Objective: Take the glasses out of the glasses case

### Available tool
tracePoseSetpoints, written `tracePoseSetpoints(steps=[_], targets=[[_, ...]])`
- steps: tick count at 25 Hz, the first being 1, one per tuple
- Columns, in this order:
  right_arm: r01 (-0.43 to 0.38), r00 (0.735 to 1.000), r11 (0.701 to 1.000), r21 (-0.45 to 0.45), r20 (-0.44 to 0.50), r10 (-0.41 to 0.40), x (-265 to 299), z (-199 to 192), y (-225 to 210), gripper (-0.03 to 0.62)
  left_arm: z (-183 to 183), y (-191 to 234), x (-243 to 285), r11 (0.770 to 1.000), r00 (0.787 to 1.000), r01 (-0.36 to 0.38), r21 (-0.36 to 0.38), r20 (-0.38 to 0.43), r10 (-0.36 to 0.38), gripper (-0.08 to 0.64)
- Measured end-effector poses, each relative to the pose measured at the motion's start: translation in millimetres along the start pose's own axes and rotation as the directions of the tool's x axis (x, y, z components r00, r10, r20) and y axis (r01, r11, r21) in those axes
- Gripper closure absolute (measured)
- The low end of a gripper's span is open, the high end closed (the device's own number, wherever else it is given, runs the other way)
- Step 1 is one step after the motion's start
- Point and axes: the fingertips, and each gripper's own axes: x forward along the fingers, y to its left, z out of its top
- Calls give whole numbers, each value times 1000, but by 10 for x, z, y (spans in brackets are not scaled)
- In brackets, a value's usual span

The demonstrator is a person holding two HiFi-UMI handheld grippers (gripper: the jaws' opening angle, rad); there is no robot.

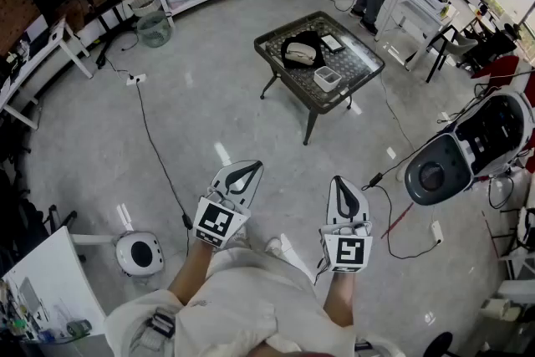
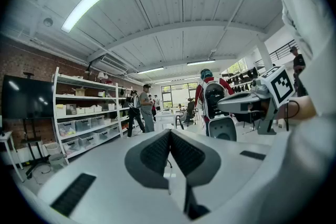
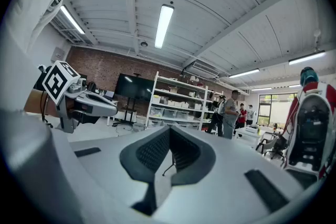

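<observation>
A pale glasses case (image 1: 301,53) lies on a black cloth (image 1: 311,40) on a small dark glass-topped table (image 1: 358,67) in the head view. It looks closed, and no glasses show. Both grippers are held at waist height, well short of the table, pointing toward it. The left gripper (image 1: 249,170) has its jaws together with nothing between them, as the left gripper view (image 2: 169,132) also shows. The right gripper (image 1: 342,183) is likewise shut and empty in its own view (image 3: 169,129). Neither gripper view shows the case.
On the table also stand a clear small box (image 1: 327,79) and a flat dark device (image 1: 332,43). A large white machine (image 1: 468,148) stands at right with cables on the floor. A round white device (image 1: 139,253), a waste basket (image 1: 154,29), shelves and people at the back.
</observation>
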Motion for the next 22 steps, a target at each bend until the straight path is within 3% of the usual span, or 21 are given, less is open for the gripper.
tracePoseSetpoints(steps=[5,10,15,22], targets=[[-48,997,998,32,60,46,-108,-98,-145,586,67,-314,90,1000,1000,-14,4,6,14,548],[-82,994,995,48,75,78,-7,-90,-168,586,88,-344,214,1000,1000,-23,14,-4,23,548],[-105,992,994,44,71,101,263,-126,-215,586,113,-213,462,999,1000,-24,27,4,24,548],[-104,994,994,26,35,103,902,-132,-210,586,20,328,849,1000,1000,-18,2,8,18,548]])
